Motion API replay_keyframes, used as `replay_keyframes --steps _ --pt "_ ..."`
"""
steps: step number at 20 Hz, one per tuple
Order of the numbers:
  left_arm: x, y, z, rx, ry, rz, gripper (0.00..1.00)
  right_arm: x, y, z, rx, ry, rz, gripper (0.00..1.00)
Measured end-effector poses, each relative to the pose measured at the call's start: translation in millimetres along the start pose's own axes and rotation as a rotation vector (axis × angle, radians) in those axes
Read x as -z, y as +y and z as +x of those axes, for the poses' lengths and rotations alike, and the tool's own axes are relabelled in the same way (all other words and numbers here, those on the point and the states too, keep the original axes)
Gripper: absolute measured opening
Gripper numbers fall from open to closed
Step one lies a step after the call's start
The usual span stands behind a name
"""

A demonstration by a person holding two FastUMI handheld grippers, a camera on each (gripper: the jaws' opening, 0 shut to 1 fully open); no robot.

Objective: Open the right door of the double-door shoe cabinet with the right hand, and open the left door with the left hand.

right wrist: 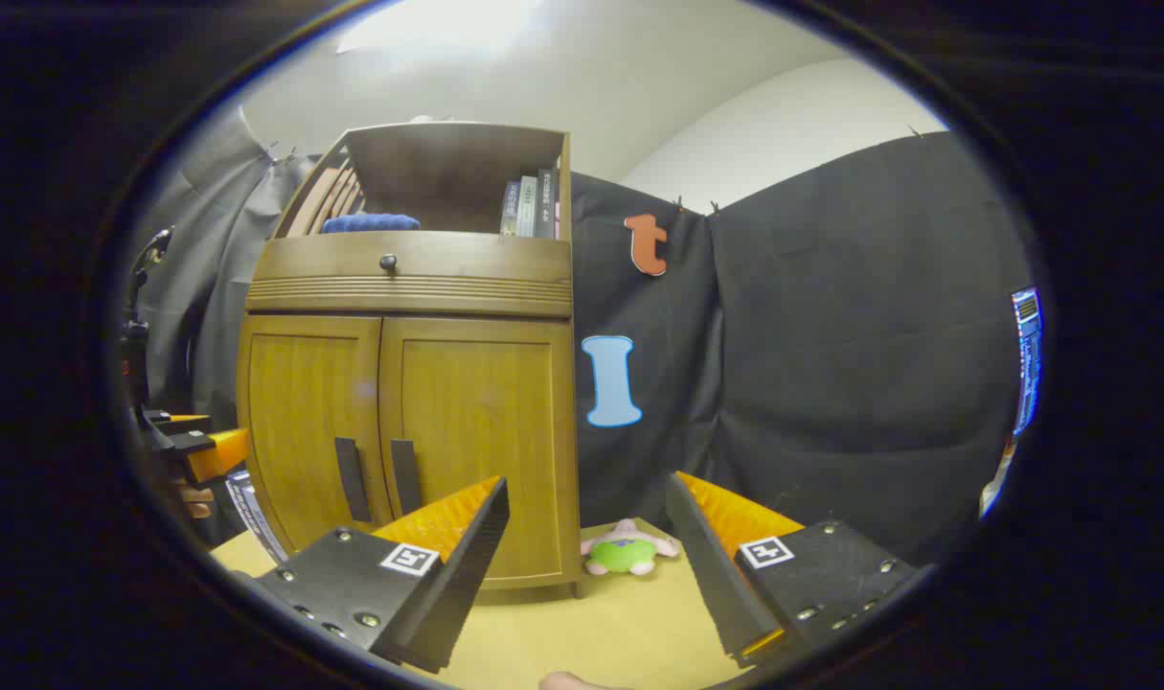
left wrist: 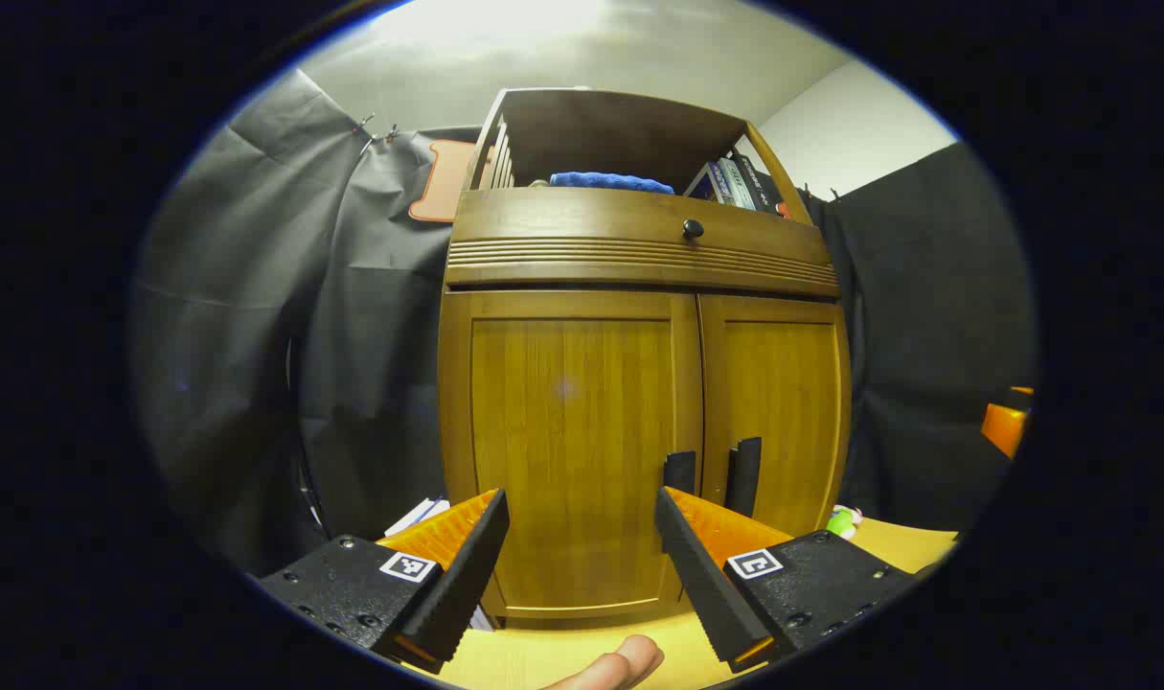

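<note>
A wooden double-door shoe cabinet (left wrist: 639, 383) stands on the table with both doors closed. The left door (left wrist: 567, 450) and right door (left wrist: 783, 422) each carry a black vertical handle near the middle seam: left handle (left wrist: 679, 471), right handle (left wrist: 743, 475). My left gripper (left wrist: 582, 556) is open, a little in front of the left door. In the right gripper view the cabinet (right wrist: 409, 402) stands to the left, with its right door (right wrist: 481, 431) and right handle (right wrist: 405, 476) closed. My right gripper (right wrist: 586, 551) is open, short of the cabinet's right corner. The left gripper (right wrist: 198, 450) shows at far left.
A drawer with a black knob (left wrist: 693, 228) sits above the doors; the open shelf holds a blue cloth (left wrist: 610, 181) and books (left wrist: 735, 182). A small green and pink plush toy (right wrist: 629, 551) lies on the wooden table (right wrist: 591, 623) right of the cabinet. Papers (left wrist: 419, 516) lie at its left.
</note>
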State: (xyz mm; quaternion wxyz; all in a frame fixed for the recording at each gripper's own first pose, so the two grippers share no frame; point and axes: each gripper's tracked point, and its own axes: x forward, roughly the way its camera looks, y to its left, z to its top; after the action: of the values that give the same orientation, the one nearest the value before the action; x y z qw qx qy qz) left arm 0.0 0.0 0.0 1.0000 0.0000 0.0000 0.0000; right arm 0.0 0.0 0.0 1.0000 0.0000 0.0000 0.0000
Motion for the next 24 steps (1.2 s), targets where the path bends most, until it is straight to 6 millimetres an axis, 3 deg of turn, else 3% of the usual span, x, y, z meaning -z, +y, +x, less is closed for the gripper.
replay_keyframes --steps 1,4,14,16,17,19,20,24 --pt "2 -4 0 0.022 0.025 -0.017 0.94 1 -2 -1 0.007 0.002 -0.004 0.98" --pt "3 3 3 0.029 0.035 -0.026 0.94 -1 -1 -1 0.017 -0.003 -0.026 1.00" --pt "-9 27 2 0.005 0.001 -0.042 0.94 2 28 18 -0.004 -0.001 -0.048 1.00" --pt "-12 28 0 0.008 -0.007 -0.050 0.94 6 35 24 -0.011 0.006 -0.050 0.94" --pt "-13 28 -1 0.012 -0.011 -0.051 0.93 8 39 28 -0.016 0.012 -0.048 0.98" --pt "-16 29 -4 0.018 -0.021 -0.040 0.93 11 51 38 -0.037 0.023 -0.041 0.94" --pt "-18 30 -4 0.018 -0.026 -0.035 0.93 12 57 42 -0.045 0.029 -0.042 0.98" --pt "-21 34 -7 0.020 -0.039 -0.021 0.93 20 87 64 -0.102 0.038 -0.055 0.98"
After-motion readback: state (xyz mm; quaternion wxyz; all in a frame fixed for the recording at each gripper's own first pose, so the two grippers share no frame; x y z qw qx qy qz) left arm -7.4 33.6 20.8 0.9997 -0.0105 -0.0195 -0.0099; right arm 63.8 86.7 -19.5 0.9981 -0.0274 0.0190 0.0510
